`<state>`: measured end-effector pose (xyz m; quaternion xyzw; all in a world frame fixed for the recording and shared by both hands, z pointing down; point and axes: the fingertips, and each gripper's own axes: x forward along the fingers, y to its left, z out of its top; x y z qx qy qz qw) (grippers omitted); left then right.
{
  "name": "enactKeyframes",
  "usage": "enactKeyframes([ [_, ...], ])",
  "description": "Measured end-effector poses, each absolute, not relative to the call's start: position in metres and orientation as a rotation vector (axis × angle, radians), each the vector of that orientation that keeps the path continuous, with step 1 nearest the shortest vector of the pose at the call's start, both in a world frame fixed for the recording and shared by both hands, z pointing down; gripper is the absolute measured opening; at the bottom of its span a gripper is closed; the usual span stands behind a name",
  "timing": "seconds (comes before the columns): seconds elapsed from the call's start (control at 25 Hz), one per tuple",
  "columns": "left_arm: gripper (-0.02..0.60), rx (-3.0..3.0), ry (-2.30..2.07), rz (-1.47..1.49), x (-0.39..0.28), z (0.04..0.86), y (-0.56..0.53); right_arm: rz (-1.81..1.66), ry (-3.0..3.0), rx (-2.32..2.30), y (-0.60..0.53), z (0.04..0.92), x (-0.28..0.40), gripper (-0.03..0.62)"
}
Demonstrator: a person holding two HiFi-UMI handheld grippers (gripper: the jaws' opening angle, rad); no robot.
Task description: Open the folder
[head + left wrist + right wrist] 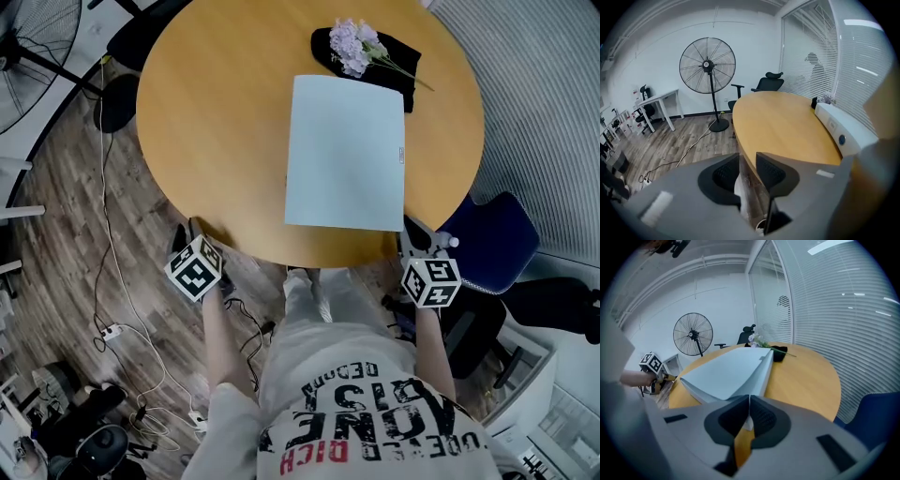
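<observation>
well, the pale blue folder (345, 155) lies shut and flat on the round wooden tabletop (225, 122), towards its near right side, just in front of a sprig of flowers (354, 45) on a black cloth (398, 70). the left gripper (747, 157) hangs at the tabletop's near left edge, well apart from the folder, its fingers (723, 176) standing partly open with nothing held between them. the right gripper (749, 398) sits at the folder's near right corner with its fingers drawn together, and whether they nip that corner i cannot tell.
</observation>
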<state>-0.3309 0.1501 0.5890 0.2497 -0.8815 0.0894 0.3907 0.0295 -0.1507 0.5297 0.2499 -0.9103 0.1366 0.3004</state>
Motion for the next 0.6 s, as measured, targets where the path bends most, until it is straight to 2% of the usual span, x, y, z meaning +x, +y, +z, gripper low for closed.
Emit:
enactKeyframes([
  [0.6,0.107,0.975,-2.394,0.190,-0.296,0.498,0.098,0.406,-2.457,0.770,-0.163,0.504,0.041,0.014],
])
